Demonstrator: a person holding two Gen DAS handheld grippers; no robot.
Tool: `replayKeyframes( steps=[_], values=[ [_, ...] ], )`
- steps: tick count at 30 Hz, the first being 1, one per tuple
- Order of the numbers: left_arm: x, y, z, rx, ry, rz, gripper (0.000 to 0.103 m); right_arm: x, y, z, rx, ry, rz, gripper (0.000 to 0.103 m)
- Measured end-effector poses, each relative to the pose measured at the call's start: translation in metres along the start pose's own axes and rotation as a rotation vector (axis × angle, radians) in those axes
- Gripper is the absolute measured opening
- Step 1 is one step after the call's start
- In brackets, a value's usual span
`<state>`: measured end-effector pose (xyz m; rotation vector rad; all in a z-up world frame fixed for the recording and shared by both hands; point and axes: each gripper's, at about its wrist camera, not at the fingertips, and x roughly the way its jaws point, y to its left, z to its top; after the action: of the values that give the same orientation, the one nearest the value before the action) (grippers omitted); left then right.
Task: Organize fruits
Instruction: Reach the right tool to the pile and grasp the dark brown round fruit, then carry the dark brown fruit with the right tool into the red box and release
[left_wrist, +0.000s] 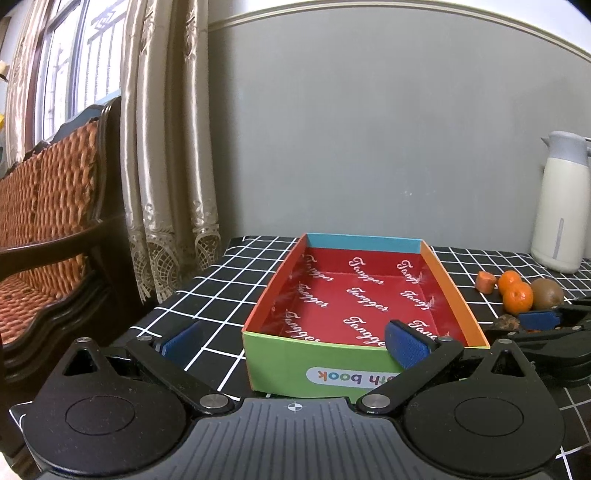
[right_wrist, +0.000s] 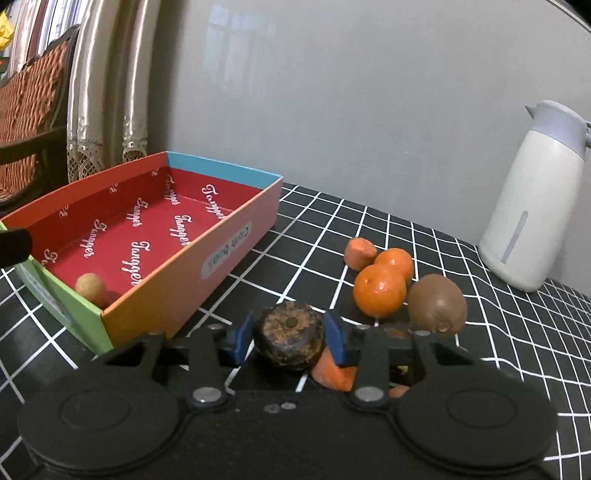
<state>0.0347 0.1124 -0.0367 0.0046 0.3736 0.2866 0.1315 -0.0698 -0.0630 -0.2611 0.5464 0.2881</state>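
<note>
Left tool (left_wrist: 293, 341) spread wide before the box (left_wrist: 364, 356). Right tool (right_wrist: 290, 338) clamped on a dark round fruit (right_wrist: 290, 339) beside the oranges (right_wrist: 379, 291). Only in the right view: small yellow ball (right_wrist: 90, 290) inside box.

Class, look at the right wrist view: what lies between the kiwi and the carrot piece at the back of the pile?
Two tangerines, the nearer one and the farther one, sit between the kiwi and the carrot piece; the right wrist view shows it.

Grey wall (left_wrist: 369, 129), curtained window (left_wrist: 70, 62)
</note>
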Motion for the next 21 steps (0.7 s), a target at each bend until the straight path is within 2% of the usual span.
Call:
replayKeyframes(
  steps=[4, 11, 21],
  values=[
    [-0.002, -0.002, 0.0, 0.006, -0.003, -0.001, 0.103, -0.009, -0.003, 0.002, 0.005, -0.009, -0.008, 0.04],
    [-0.008, -0.004, -0.001, 0.016, -0.009, 0.001, 0.103, -0.038, -0.004, 0.019, 0.013, -0.083, -0.01, 0.04],
    [-0.015, 0.013, -0.001, -0.002, -0.02, 0.031, 0.103, -0.054, 0.019, 0.035, 0.003, -0.133, 0.043, 0.04]
  ],
)
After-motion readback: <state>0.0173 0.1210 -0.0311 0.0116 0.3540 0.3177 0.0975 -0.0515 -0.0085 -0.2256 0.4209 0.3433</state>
